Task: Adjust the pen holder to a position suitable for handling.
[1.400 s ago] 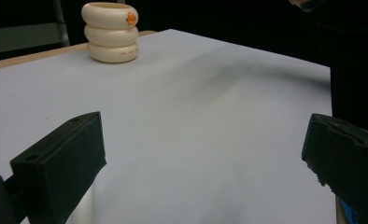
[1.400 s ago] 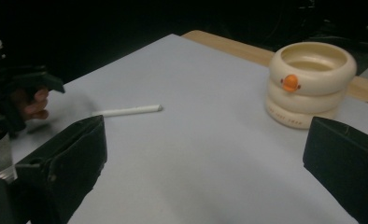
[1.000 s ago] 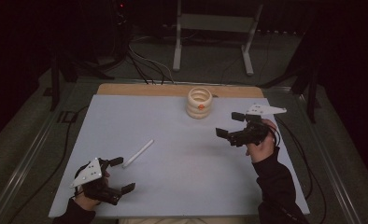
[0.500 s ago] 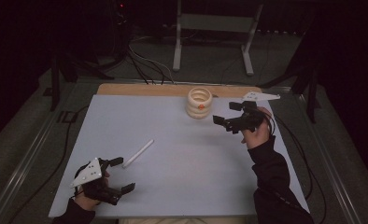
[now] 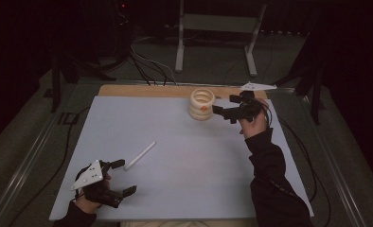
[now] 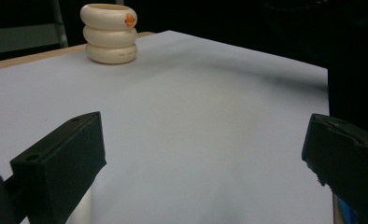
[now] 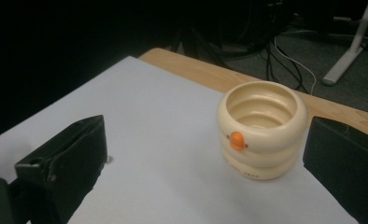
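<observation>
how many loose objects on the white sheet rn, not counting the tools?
2. A cream ribbed cup with an orange dot stands at the far edge, just left of the open right tool. A white pen lies near-left, just beyond the left tool.

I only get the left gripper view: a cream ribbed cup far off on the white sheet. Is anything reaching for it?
Observer: Yes, the right gripper, open, sits just beside the cream cup, not touching it.
Operator: Anything inside the cup?
Observer: The right gripper view looks into it; it seems empty, with an orange dot on its side.
Operator: Anything else on the sheet?
Observer: A white pen-like stick lies just ahead of the open left gripper.
</observation>
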A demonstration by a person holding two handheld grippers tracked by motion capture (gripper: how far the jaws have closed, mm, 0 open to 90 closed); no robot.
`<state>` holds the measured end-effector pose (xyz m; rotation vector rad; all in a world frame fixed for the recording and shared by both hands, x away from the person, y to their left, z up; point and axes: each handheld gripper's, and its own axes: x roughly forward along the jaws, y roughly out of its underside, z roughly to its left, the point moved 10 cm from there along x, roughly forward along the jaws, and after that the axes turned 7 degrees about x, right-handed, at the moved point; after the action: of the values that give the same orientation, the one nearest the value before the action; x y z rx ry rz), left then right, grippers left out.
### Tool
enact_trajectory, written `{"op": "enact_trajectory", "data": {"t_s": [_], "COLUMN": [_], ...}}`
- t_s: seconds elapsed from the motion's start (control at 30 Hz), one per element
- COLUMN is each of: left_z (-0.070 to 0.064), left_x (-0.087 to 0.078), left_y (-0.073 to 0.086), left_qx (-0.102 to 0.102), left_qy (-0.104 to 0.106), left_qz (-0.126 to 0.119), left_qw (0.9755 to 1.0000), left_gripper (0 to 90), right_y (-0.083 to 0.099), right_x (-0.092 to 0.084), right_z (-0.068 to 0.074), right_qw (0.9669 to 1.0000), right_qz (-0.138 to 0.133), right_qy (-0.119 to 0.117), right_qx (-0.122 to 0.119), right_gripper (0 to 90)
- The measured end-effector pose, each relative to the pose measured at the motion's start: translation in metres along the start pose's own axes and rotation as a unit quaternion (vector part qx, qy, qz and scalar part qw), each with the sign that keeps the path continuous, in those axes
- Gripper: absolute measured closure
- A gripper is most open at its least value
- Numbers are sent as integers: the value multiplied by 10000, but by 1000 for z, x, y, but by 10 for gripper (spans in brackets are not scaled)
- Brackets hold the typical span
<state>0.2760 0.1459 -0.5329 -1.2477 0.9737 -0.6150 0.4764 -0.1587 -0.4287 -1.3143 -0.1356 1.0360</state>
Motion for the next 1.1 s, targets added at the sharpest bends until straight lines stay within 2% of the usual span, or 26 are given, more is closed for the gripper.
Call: {"op": "enact_trajectory", "data": {"t_s": [0.07, 0.17, 0.37, 0.43, 0.5, 0.53, 0.57, 0.8, 0.9, 0.97, 1.0, 1.1], "left_z": [0, -1, -1, 0, 0, -1, 0, 0, -1, 0, 0, -1], "left_x": [0, 0, 0, 0, 0, 0, 0, 0, 0, 0, 0, 0], "left_y": [-1, -1, 0, -1, 0, 0, 0, 0, 0, 0, 0, 1], "left_qx": [1, 12, 8, 8, 3, -3, 4, -2, -1, 3, 0, 1], "left_qy": [0, 5, 8, 7, 2, 8, 4, 7, 4, 7, 11, 5], "left_qz": [-10, -5, 5, -9, -16, -8, 7, -20, -1, -1, -11, 0], "left_qw": [10000, 10000, 10000, 10000, 10000, 10000, 10000, 10000, 10000, 10000, 10000, 10000], "left_gripper": [1, 1, 1, 1, 1, 1, 1, 1, 1, 1, 1, 1], "right_y": [-1, -1, -6, -6, -6, -6, -6, -1, 0, 0, 0, 1], "right_x": [5, 11, 25, 30, 38, 38, 41, 61, 67, 69, 72, 78], "right_z": [-4, -9, -22, -29, -35, -35, -39, -55, -60, -61, -64, -70], "right_qw": [9999, 9999, 9990, 9982, 9962, 9962, 9949, 9857, 9827, 9821, 9803, 9774], "right_qz": [60, 107, 221, 299, 351, 351, 366, 524, 562, 565, 601, 628], "right_qy": [94, 134, 184, 320, 387, 387, 470, 546, 573, 593, 694, 808], "right_qx": [-43, 23, 352, 402, 695, 695, 820, 1507, 1666, 1698, 1750, 1851], "right_gripper": [0, 0, 0, 0, 0, 0, 0, 0, 0, 0, 40, 55]}}
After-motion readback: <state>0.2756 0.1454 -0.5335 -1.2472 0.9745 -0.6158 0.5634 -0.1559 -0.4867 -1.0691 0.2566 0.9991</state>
